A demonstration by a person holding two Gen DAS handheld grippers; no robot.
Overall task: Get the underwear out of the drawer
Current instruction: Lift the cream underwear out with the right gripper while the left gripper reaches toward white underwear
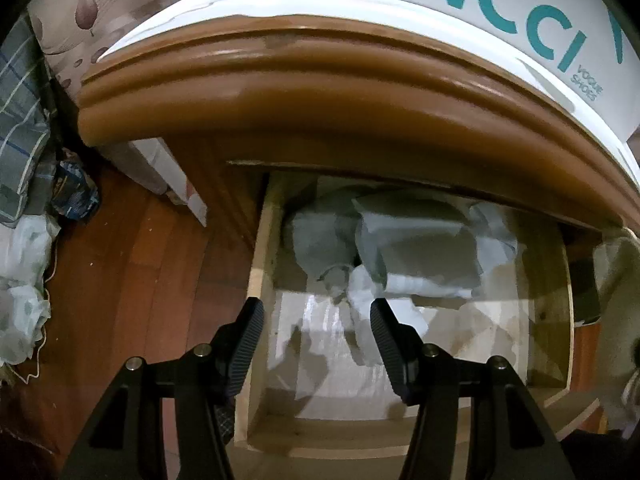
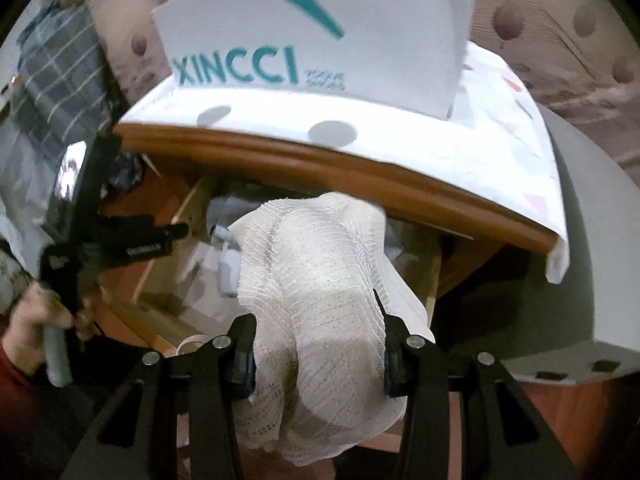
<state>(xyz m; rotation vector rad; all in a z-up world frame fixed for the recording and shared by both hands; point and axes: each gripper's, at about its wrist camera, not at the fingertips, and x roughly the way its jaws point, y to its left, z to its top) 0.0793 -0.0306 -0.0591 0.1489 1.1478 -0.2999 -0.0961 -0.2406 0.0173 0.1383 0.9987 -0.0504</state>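
Observation:
The wooden drawer (image 1: 260, 280) stands pulled open under the brown tabletop edge (image 1: 320, 92). Folded grey and white garments (image 1: 420, 248) lie at its back. My left gripper (image 1: 316, 312) is open and empty, just above the drawer's front left part. My right gripper (image 2: 316, 332) is shut on a bundle of white ribbed underwear (image 2: 320, 280), held up in front of the drawer (image 2: 184, 216). The left gripper also shows in the right wrist view (image 2: 176, 236), held by a hand at the left.
A white XINCCI shoe box (image 2: 320, 40) stands on the cloth-covered tabletop (image 2: 440, 148). A grey stool (image 2: 568, 272) stands at the right. Bags and cloth (image 1: 24, 260) lie on the wood floor (image 1: 132, 280) at the left.

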